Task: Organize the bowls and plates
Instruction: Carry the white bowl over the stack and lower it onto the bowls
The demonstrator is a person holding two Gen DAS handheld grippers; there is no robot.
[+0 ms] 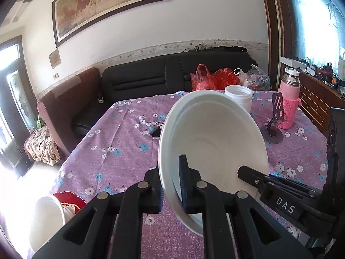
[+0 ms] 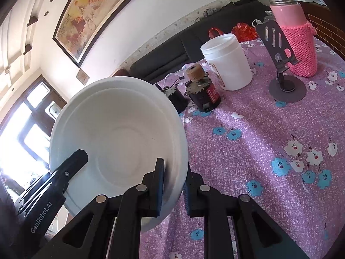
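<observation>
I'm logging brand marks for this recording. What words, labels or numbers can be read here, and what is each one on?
"DAS": on the right gripper, seen from the left wrist view.
"GenRobot.AI": on the left gripper, seen from the right wrist view.
Red label on the black motor: too small to read.
Label on the white jar: too blurred.
Characters on the framed painting: unreadable.

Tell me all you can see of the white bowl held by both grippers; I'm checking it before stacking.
The white bowl is round, plain and matte, with a stepped ring inside its rim and a flat circular base; it looks empty. It is lifted off the purple floral tablecloth and tipped on edge, its opening facing both cameras. The left gripper and right gripper pinch opposite sides of its rim.
</observation>
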